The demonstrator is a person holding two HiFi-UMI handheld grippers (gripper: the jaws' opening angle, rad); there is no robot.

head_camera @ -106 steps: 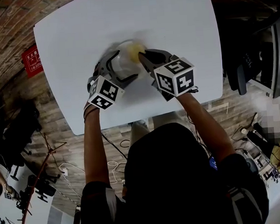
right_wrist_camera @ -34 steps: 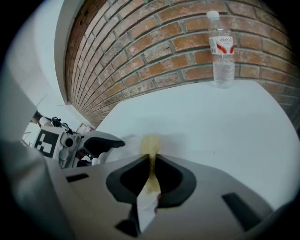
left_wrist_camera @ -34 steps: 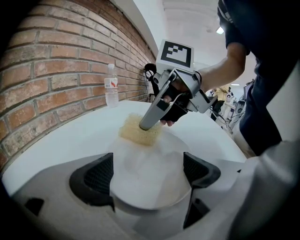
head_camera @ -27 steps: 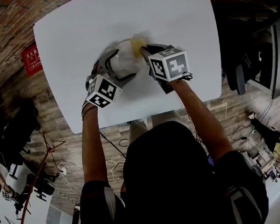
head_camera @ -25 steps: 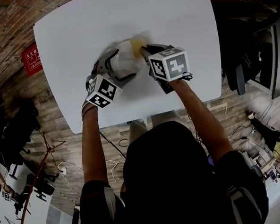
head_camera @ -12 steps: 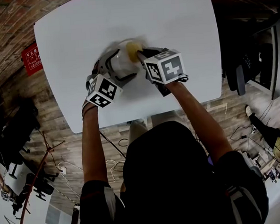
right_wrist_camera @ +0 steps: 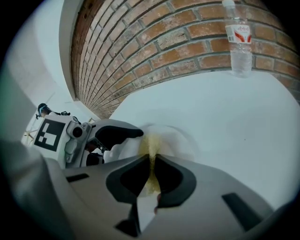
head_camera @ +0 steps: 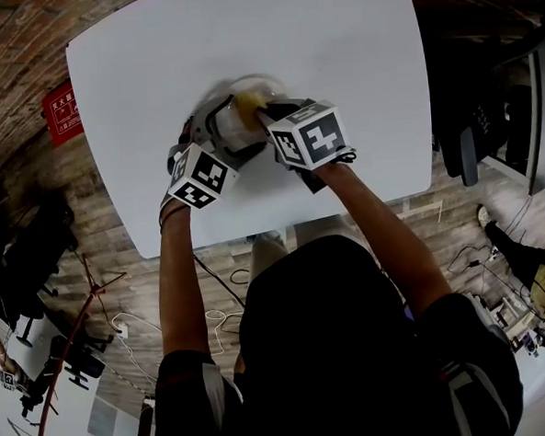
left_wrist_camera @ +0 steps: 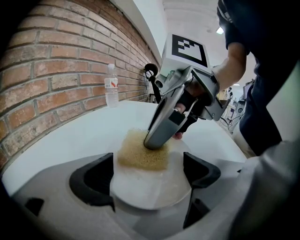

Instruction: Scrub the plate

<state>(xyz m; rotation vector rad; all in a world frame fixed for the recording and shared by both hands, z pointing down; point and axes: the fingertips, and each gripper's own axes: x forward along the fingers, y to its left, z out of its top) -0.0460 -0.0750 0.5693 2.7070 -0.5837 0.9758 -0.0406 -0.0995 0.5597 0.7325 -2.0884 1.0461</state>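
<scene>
Right gripper (right_wrist_camera: pixel 151 164): jaws clenched tight on a yellow sponge (right_wrist_camera: pixel 151 140), with only a sliver of it showing between the pads. In the left gripper view the right gripper (left_wrist_camera: pixel 154 140) comes down at a slant from 1 o'clock. Its tip presses the sponge (left_wrist_camera: pixel 138 150) flat onto the plate (left_wrist_camera: pixel 150 192). The sponge covers the far half of the plate and the near half is bare white.

Left gripper (left_wrist_camera: pixel 147 164): jaws spread wide, one black pad against each side of the plate's rim, gripping it. The plate lies flat on the table (left_wrist_camera: pixel 70 136).

In the head view both grippers meet close to the table's middle. The left gripper (head_camera: pixel 221 123) comes in from 7 o'clock and the right gripper (head_camera: pixel 259 112) from 5 o'clock. The sponge (head_camera: pixel 247 101) shows as a yellow patch at the 12 o'clock edge of the plate (head_camera: pixel 234 123), which is mostly covered by the tools. The marker cubes sit just behind the jaws, and the person's bare forearms run back toward 6 o'clock.

The plate (right_wrist_camera: pixel 173 138) looks smeared in the right gripper view, with the left gripper at 9 o'clock of it.

The white table (head_camera: pixel 337 70) is otherwise bare around the work. A clear water bottle (right_wrist_camera: pixel 240 42) stands upright at the table's far edge against the brick wall (right_wrist_camera: pixel 187 37). The same bottle (left_wrist_camera: pixel 111 86) sits at 11 o'clock in the left gripper view. A red sign (head_camera: pixel 61 115) sits off the table at 9 o'clock in the head view.
</scene>
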